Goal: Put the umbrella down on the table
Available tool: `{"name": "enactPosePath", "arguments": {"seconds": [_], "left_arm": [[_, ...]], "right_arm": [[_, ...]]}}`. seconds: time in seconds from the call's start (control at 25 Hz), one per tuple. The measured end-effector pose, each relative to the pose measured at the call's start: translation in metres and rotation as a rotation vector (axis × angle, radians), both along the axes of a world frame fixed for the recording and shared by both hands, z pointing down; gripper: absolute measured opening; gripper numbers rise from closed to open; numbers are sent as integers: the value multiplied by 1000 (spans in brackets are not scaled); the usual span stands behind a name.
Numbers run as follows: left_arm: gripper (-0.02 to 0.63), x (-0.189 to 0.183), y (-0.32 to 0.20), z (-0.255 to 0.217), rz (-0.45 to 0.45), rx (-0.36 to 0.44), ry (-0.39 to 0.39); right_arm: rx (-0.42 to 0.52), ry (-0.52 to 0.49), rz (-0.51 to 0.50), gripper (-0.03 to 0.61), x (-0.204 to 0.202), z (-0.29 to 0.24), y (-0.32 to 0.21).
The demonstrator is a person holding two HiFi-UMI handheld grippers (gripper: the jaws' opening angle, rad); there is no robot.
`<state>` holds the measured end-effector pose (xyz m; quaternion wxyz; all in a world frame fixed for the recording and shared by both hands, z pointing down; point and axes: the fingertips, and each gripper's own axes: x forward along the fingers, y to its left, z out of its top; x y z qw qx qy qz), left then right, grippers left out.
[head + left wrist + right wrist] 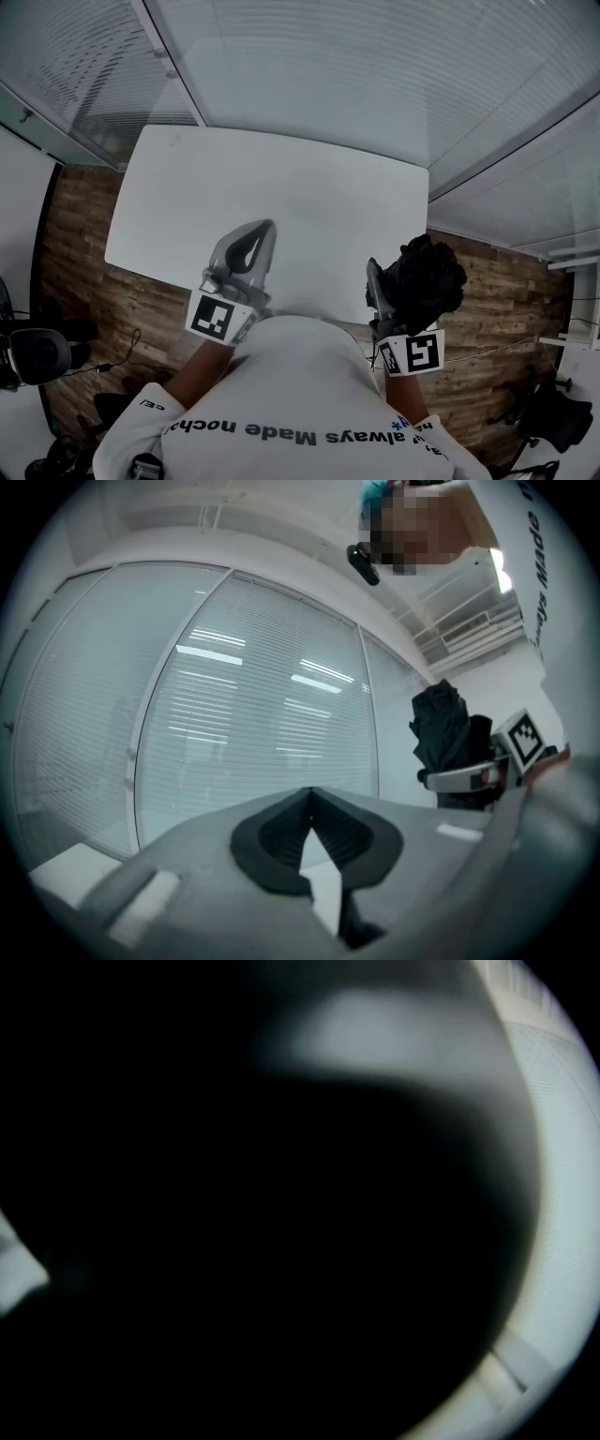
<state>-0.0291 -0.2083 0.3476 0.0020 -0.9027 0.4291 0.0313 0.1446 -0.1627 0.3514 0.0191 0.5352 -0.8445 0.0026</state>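
Currently, the left gripper [264, 232] is held level over the near edge of the white desk [281, 169], with its jaws together at the tips and nothing between them. Further right, the right gripper [386, 281] is clamped on the black folded umbrella [427, 274]. The umbrella stands bunched in the jaws just beside the desk's near right corner, not resting on the desk, and its fabric blacks out most of the right gripper view.
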Motion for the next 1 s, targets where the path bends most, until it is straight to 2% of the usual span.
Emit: {"name": "enactPosePath", "arguments": {"seconds": [0.28, 0.44, 1.0], "left_arm": [[3, -11, -15, 4, 13, -4, 1], [3, -11, -18, 6, 20, -9, -3], [3, -18, -24, 2, 11, -13, -2]], "right_arm": [[-34, -3, 8, 233, -10, 12, -17], [-120, 3, 11, 233, -9, 40, -27], [-399, 120, -14, 229, -21, 158, -59]]}}
